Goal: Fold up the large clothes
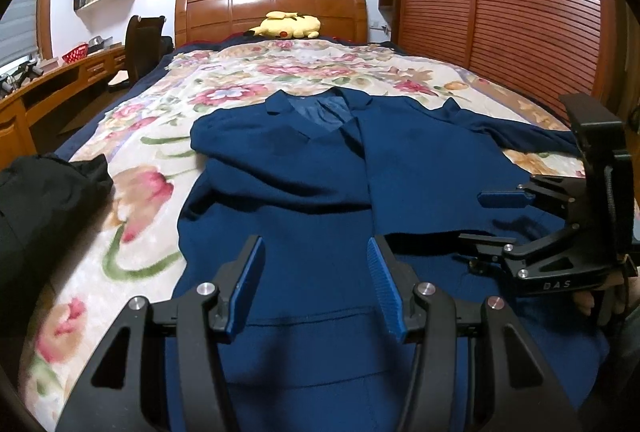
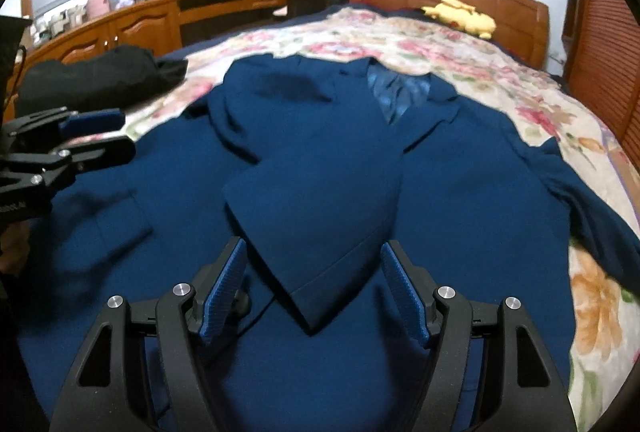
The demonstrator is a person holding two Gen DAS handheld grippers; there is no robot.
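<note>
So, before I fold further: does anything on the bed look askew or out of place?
Mildly. The navy blue jacket is lopsided: one sleeve folded across its front, the other sleeve trailing onto the floral bedspread. A black garment lies bunched beside it.

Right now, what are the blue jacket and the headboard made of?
The blue jacket looks like matte woven suit cloth: dull, softly creased, with a shinier lining at the collar, perhaps satin. The headboard looks like varnished wood: orange-brown, glossy, with light glinting on its panels.

One blue jacket (image 1: 320, 171) at centre frame, one black garment (image 1: 44, 199) at left, one yellow plush toy (image 1: 288, 25) at top, two grippers: left gripper (image 1: 316, 284), right gripper (image 2: 314, 288).
</note>
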